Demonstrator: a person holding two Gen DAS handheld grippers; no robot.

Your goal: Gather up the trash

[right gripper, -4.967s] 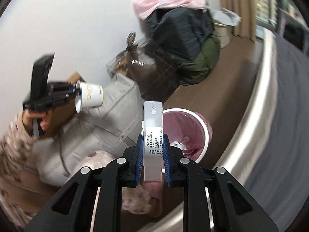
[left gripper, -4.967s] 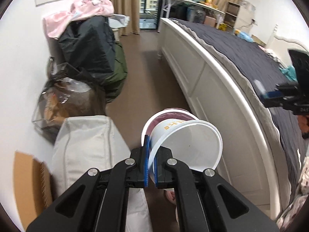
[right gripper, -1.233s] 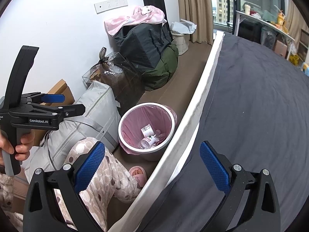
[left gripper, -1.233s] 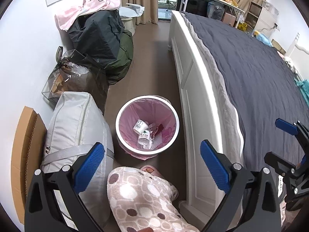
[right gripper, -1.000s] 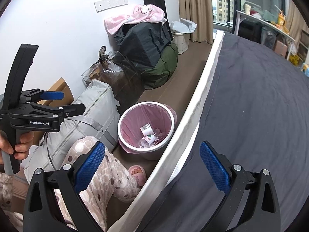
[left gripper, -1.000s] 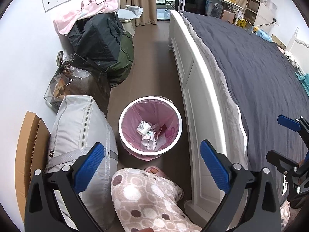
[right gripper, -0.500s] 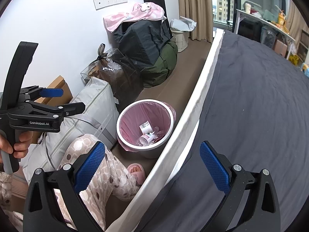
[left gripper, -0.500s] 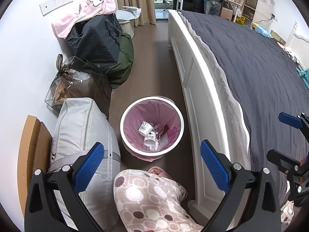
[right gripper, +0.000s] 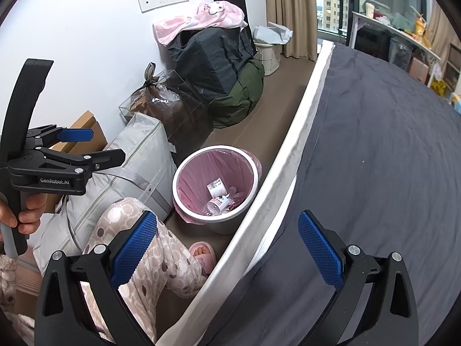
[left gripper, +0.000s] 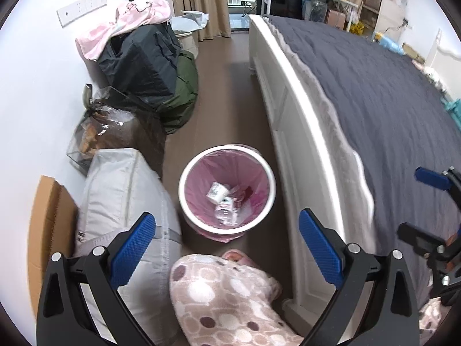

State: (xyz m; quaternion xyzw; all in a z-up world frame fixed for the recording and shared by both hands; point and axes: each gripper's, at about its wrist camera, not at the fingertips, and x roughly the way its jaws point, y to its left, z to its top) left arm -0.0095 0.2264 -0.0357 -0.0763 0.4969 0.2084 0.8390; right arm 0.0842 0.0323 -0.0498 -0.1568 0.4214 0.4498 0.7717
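A white trash bin (left gripper: 184, 199) with a pink liner stands on the brown floor between the bed and the bags; it also shows in the right wrist view (right gripper: 178, 196). Inside lie a paper cup (left gripper: 216, 192), a plastic bottle (left gripper: 226, 210) and other small trash. My left gripper (left gripper: 227, 248) is open and empty, held above and in front of the bin; it also shows from the side in the right wrist view (right gripper: 98, 145). My right gripper (right gripper: 227, 248) is open and empty over the bed's edge; it shows at the right edge of the left wrist view (left gripper: 426, 201).
A bed with a dark grey cover (left gripper: 374, 92) and white frame (left gripper: 291, 132) fills the right. Along the left wall stand a grey bag (left gripper: 121, 190), a clear bag (left gripper: 106, 132), dark bags (left gripper: 144, 60) and cardboard (left gripper: 46, 230). The person's pyjama leg (left gripper: 224, 300) and slipper (right gripper: 201, 252) are below the bin.
Five seconds ago the left gripper held a paper cup and the right a white stick over the bin; both now lie released. Over the last second both grippers stayed open, drifting slightly.
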